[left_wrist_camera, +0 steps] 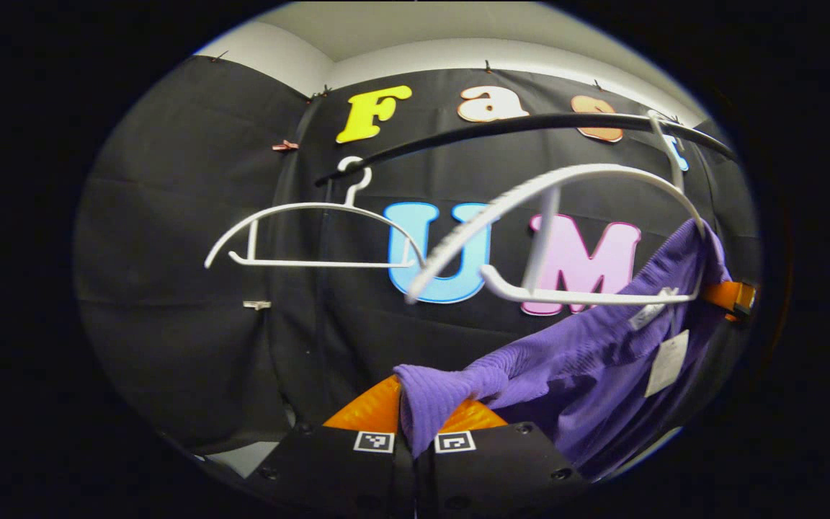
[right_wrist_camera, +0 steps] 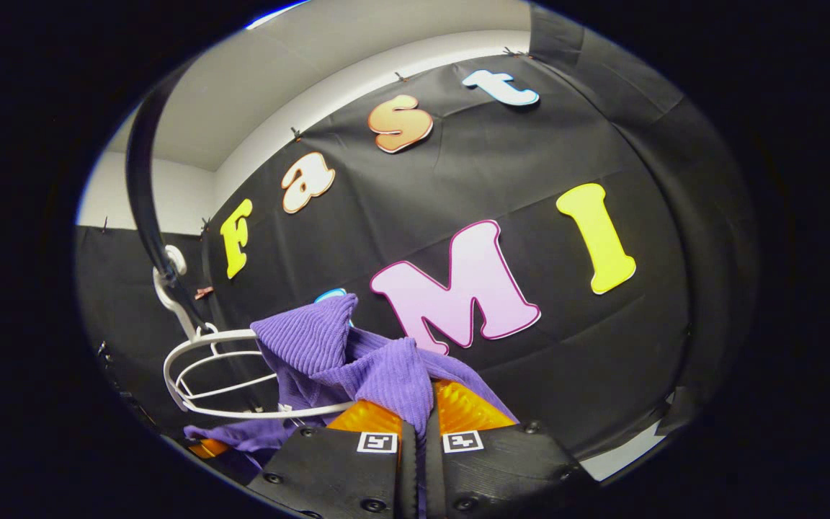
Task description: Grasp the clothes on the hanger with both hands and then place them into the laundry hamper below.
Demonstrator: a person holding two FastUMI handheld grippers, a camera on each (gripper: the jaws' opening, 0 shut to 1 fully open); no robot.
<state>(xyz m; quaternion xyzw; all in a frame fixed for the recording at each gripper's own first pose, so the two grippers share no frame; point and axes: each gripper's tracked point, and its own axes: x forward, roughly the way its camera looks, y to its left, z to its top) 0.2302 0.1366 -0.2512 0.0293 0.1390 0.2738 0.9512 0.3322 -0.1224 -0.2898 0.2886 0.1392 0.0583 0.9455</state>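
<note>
While pinched in left tongs (left_wrist_camera: 415,414), right tongs (right_wrist_camera: 415,411), purple garment (left_wrist_camera: 588,346)

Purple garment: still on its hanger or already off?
Partly on. In the left gripper view the purple garment still drapes over one end of the white hanger, while the left gripper pinches its other end, pulled away.

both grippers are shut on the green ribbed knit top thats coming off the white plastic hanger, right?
Not quite: the ribbed knit top is purple, not green, as the left gripper view shows. The rest holds: the left gripper and right gripper are both shut on it, beside the white plastic hanger.
</note>
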